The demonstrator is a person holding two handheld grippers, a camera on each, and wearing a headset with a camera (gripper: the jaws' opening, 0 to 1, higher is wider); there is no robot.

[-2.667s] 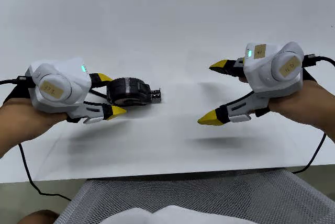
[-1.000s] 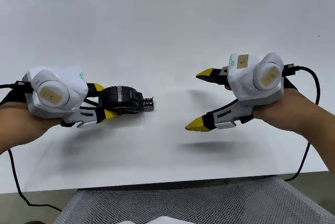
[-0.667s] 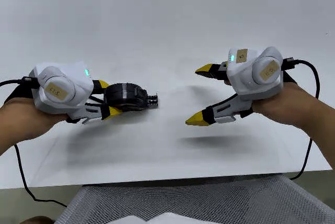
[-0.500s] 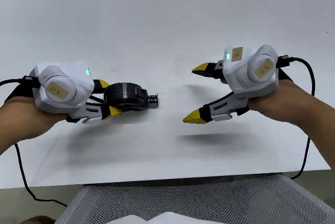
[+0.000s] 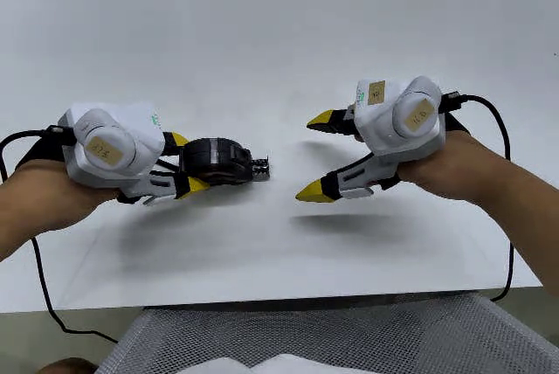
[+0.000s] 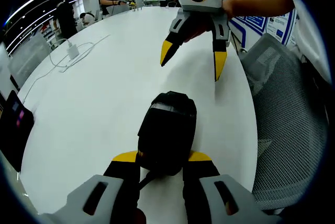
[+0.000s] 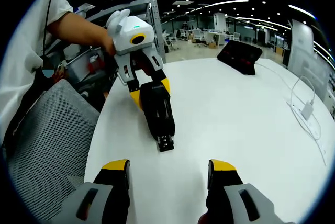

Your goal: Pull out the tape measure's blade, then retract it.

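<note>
The head view is bright and evenly lit from overhead. The white bench comes out pale, close to washed out towards the far edge. Soft, diffuse shadows lie on it beneath the left tongs and the right tongs, falling towards the near edge. Focus is sharp, with no motion blur.

Both gripper views bend strongly at the edges, curving the bench's rim. In the right gripper view, ceiling strip lights glare against a dim hall. In the left gripper view, the black tape measure reads dark with little surface detail, only a faint sheen on top.
</note>
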